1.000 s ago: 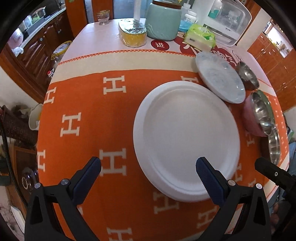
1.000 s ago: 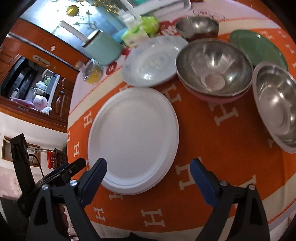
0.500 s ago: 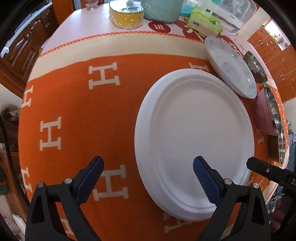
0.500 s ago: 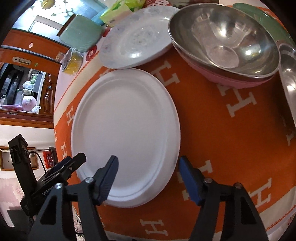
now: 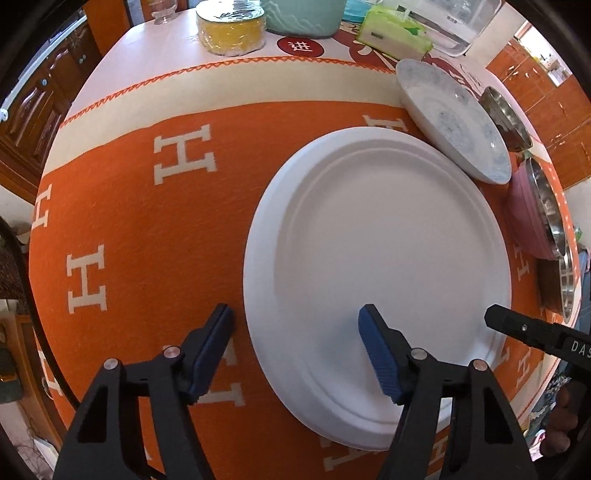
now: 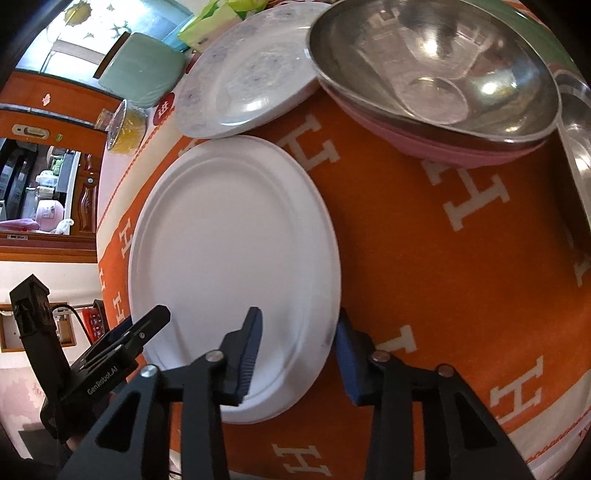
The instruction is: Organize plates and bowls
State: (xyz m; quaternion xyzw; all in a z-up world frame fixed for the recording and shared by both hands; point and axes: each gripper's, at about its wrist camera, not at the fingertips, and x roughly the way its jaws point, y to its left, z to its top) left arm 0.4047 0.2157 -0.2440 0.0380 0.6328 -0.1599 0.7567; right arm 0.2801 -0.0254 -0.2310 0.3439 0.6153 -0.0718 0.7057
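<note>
A large white plate (image 5: pixel 380 258) (image 6: pixel 229 240) lies flat on the orange tablecloth (image 5: pixel 147 221). My left gripper (image 5: pixel 299 336) points down over its left rim, one finger on the cloth outside the rim and the other above the plate. Its jaws are closing, and the pads stand apart from the rim. My right gripper (image 6: pixel 297 339) straddles the opposite rim the same way. Its jaws are closing too, with the outer pad close against the plate's edge. Each gripper shows at the edge of the other's view.
Behind the white plate lie a patterned plate (image 5: pixel 454 118) (image 6: pixel 251 74), a steel bowl (image 6: pixel 432 66) nested in a pink bowl (image 5: pixel 524 214), a small steel bowl (image 5: pixel 506 118) and a steel dish (image 6: pixel 576 155). A yellow container (image 5: pixel 231 29), teal jar (image 5: pixel 303 18) and tissue pack (image 5: pixel 391 33) stand at the back.
Both grippers have come down closer to the white plate. Their jaws have narrowed around its opposite rims, the right more than the left.
</note>
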